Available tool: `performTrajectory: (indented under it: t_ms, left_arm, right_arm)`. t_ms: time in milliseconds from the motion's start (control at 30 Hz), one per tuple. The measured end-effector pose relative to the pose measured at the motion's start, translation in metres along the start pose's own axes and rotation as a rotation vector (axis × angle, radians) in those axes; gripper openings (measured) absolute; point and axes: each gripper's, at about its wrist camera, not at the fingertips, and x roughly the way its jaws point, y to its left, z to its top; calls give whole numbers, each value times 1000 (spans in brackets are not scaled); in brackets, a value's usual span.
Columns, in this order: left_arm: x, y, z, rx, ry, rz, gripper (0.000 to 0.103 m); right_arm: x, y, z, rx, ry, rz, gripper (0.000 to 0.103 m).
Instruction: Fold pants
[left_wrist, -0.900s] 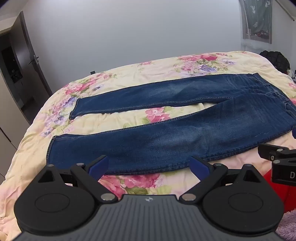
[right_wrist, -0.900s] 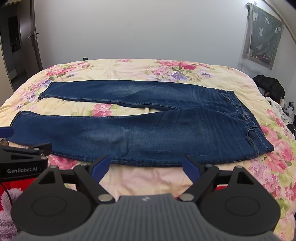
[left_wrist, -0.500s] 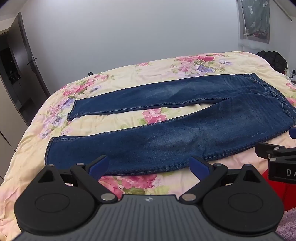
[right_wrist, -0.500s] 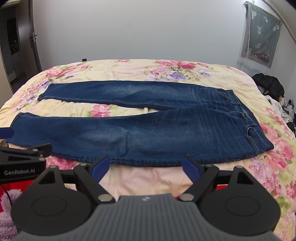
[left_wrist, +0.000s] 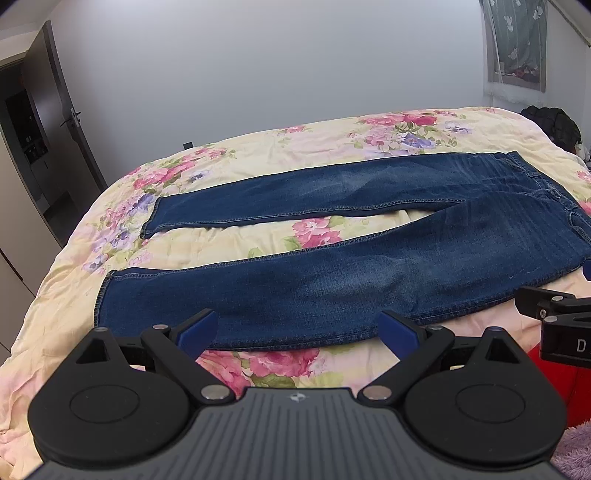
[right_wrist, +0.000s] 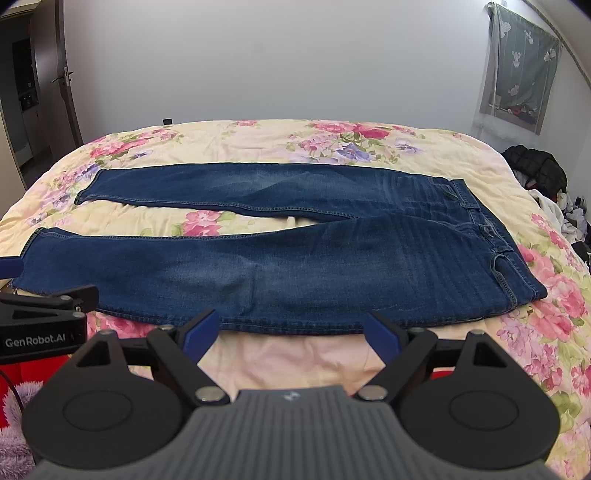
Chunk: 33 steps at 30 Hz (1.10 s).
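Note:
Dark blue jeans (left_wrist: 332, 273) lie flat on the flowered bed, legs spread in a narrow V, cuffs to the left and waistband to the right; they also show in the right wrist view (right_wrist: 295, 269). My left gripper (left_wrist: 297, 334) is open and empty, just before the near leg's lower edge. My right gripper (right_wrist: 291, 334) is open and empty, just before the near edge at the thigh. The right gripper shows at the right edge of the left wrist view (left_wrist: 554, 317), and the left gripper at the left edge of the right wrist view (right_wrist: 44, 314).
The flowered bedspread (right_wrist: 295, 144) covers the whole bed. A dark jacket and a clothes pile (right_wrist: 539, 173) lie off the bed's right side. A doorway (left_wrist: 33, 155) stands at the left. Red and purple fabric (right_wrist: 14, 384) sits below the grippers at the near edge.
Both grippers have drifted slightly; the jeans sit a little lower and nearer in both views. The jeans have not moved on the bed.

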Motion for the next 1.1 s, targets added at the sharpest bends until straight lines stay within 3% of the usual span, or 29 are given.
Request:
performTrajectory:
  t_ms: [1100]
  left_arm:
    - [-5,-3,0,1,-7,4,103]
  right_arm:
    - [-3,-5,-1,26,-1,3,82]
